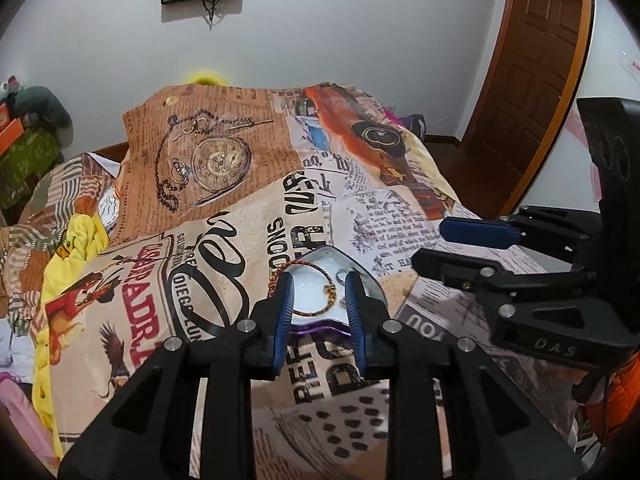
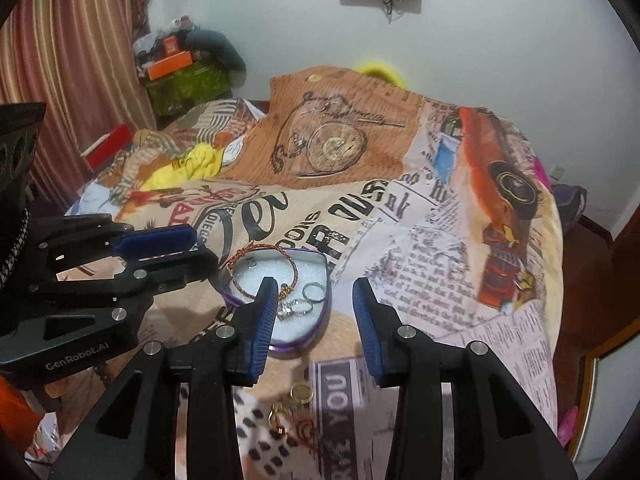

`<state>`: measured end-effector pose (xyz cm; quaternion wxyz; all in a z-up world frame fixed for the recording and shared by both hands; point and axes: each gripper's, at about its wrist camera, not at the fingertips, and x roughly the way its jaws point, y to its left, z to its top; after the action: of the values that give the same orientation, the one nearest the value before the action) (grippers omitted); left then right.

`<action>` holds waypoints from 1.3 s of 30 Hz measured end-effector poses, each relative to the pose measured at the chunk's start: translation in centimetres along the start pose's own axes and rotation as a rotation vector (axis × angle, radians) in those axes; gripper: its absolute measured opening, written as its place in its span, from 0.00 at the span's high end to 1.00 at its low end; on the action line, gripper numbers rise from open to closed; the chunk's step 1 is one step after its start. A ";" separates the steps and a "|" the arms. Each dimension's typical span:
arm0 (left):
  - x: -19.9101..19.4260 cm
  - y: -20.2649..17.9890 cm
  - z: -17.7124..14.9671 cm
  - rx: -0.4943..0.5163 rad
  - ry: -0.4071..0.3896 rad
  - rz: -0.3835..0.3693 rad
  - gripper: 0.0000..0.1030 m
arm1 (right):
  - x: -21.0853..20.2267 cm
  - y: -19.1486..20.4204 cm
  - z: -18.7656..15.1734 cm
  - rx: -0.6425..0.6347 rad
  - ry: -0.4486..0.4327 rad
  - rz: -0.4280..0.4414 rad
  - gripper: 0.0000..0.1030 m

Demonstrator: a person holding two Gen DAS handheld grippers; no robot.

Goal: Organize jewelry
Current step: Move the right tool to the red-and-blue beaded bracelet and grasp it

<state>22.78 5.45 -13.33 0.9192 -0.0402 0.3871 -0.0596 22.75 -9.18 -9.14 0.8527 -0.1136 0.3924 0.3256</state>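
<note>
Jewelry tin (image 2: 280, 320) on "YOU"-print quilt (image 2: 400, 220); left gripper (image 1: 318, 312), "GenRobot.AI", fingers narrow; right gripper (image 2: 316, 320) fingers wide.

- A purple-rimmed tin (image 2: 316, 322) with white foam lining sits on the printed bedspread (image 2: 420, 248).
- In the tin: a red-gold braided bracelet (image 2: 256, 258), silver rings (image 2: 310, 294).
- The right gripper (image 2: 316, 320), jaws apart, stands just before the tin.
- Loose jewelry (image 2: 294, 410) lies nearer than the tin.
- The left gripper (image 2: 160, 250) is left of the tin.
</note>
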 end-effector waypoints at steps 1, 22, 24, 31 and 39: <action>-0.4 -0.2 -0.1 0.001 -0.002 -0.003 0.75 | -0.4 -0.1 -0.1 0.007 -0.005 -0.001 0.66; -1.6 -4.6 -3.2 0.031 0.075 -0.037 0.66 | -4.9 -2.9 -5.3 0.099 0.015 -0.066 0.66; -1.1 -4.8 -3.7 0.033 0.094 -0.040 0.66 | -4.7 -3.1 -5.9 0.107 0.027 -0.064 0.66; 0.4 -4.3 -5.7 0.012 0.156 -0.038 0.66 | -2.4 -2.8 -8.2 0.098 0.120 -0.031 0.65; 1.7 -2.9 -7.0 -0.045 0.199 -0.041 0.66 | 0.9 -2.0 -9.7 0.077 0.207 0.017 0.65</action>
<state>18.75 2.17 -19.06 0.8737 -0.0626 0.4767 -0.0736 18.75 -14.63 -16.41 0.8084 -0.1106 0.4917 0.3041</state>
